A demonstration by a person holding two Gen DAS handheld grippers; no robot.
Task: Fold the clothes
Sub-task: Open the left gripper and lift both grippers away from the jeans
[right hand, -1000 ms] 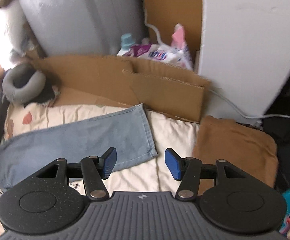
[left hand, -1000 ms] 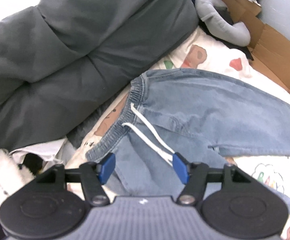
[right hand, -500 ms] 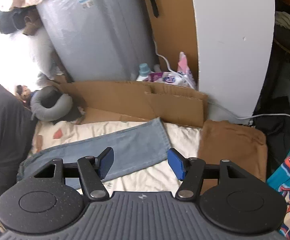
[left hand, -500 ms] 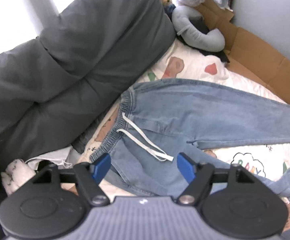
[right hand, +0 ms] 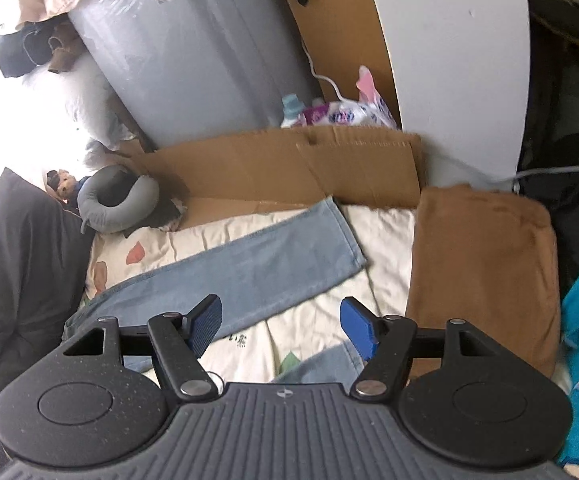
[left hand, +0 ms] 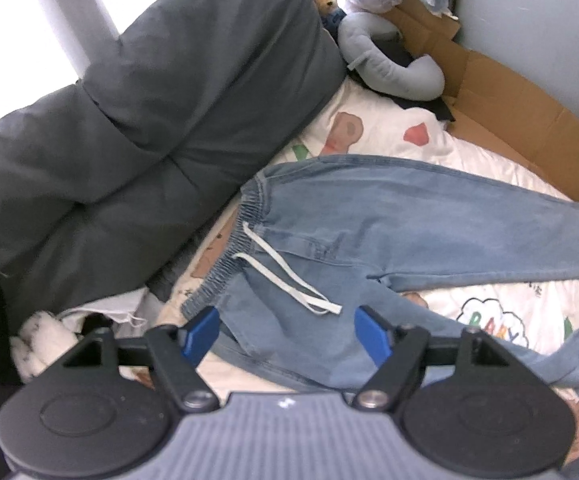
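One pair of light-blue denim drawstring jeans point(left hand: 389, 216) flat on bed; two claws, left claw point(left hand: 287, 334) and right claw point(right hand: 279, 326), both wide, empty.

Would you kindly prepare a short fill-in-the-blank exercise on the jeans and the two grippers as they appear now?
1. The jeans have a white ____ at the waistband.
2. Both the left gripper and the right gripper are ____.
3. The grey neck pillow lies next to brown ____.
4. The folded brown cloth lies to the ____ of the jeans' hem.

Missing words: drawstring; open; cardboard; right
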